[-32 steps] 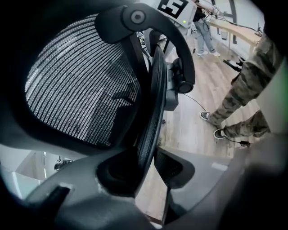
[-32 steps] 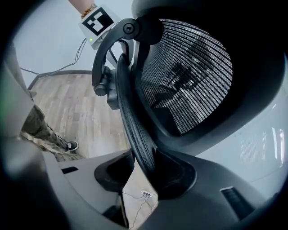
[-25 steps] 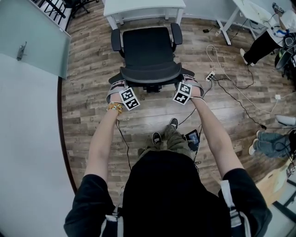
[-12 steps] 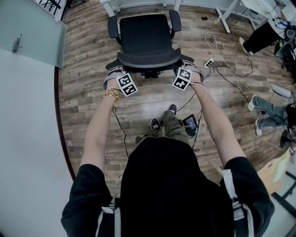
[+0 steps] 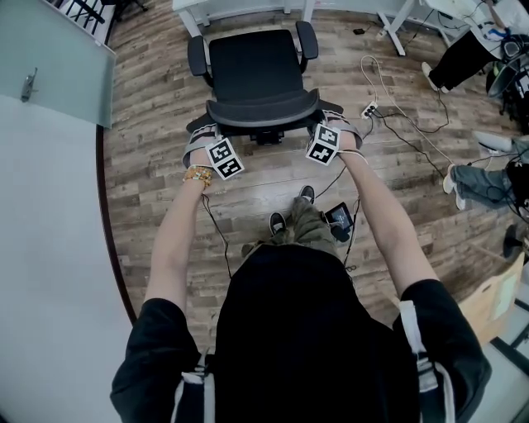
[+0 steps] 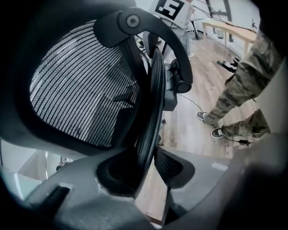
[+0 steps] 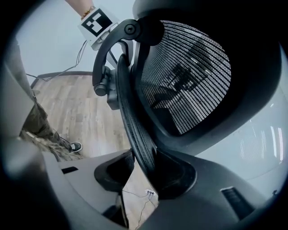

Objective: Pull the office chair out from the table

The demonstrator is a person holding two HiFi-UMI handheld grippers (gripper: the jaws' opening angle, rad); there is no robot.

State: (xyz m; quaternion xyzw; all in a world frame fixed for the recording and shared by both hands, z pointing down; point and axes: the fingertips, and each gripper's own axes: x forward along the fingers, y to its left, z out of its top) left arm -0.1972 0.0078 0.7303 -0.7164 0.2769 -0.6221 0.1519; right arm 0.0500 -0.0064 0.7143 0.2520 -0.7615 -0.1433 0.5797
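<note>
The black office chair [image 5: 254,70] stands with its mesh backrest [image 5: 263,111] toward me, just clear of the white table [image 5: 248,8]. My left gripper [image 5: 207,136] is shut on the backrest's left rim and my right gripper [image 5: 331,132] on its right rim. In the left gripper view the dark rim [image 6: 148,126] runs between the grey jaws of the left gripper [image 6: 150,161], pressed on both sides. In the right gripper view the rim [image 7: 137,134] is likewise clamped in the right gripper [image 7: 144,173]. The chair's wheels are hidden.
A power strip [image 5: 369,110] and loose cables [image 5: 413,140] lie on the wood floor to the right of the chair. My feet [image 5: 289,216] stand behind it. A glass panel [image 5: 58,66] is at the left. Another person's legs [image 5: 488,178] and a cardboard box [image 5: 496,297] are at the right.
The chair and both grippers have come back a little from the table toward me, and the view has followed. Both grips on the backrest have held.
</note>
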